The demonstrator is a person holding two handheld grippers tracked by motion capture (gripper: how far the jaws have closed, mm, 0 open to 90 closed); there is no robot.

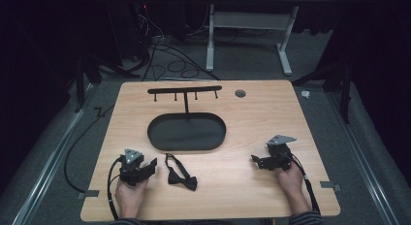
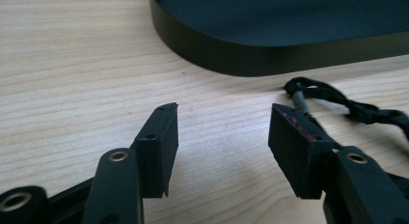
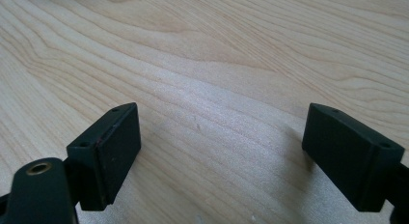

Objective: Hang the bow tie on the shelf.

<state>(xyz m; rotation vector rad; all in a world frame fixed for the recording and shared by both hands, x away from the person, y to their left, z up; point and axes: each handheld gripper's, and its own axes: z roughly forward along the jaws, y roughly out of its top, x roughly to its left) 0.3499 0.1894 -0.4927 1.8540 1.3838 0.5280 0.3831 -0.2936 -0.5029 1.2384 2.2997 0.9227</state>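
A black bow tie (image 1: 182,176) with its strap looped lies on the wooden table (image 1: 252,113), near the front, between the two hands. Its strap (image 2: 347,104) reaches just past my left gripper's right jaw. My left gripper (image 1: 151,165) rests on the table left of the bow tie, open, nothing between its jaws (image 2: 222,142). My right gripper (image 1: 255,159) rests at the front right, open wide over bare wood (image 3: 222,151). A black oval tray (image 1: 187,132) with an upright T-shaped hook rack (image 1: 184,91) stands behind the bow tie; its rim (image 2: 231,52) shows in the left gripper view.
A small grey round disc (image 1: 240,93) sits in the table near the back edge. Cables (image 1: 169,65) and a table frame (image 1: 252,36) lie on the floor beyond. Bare wood stretches to the right of the tray.
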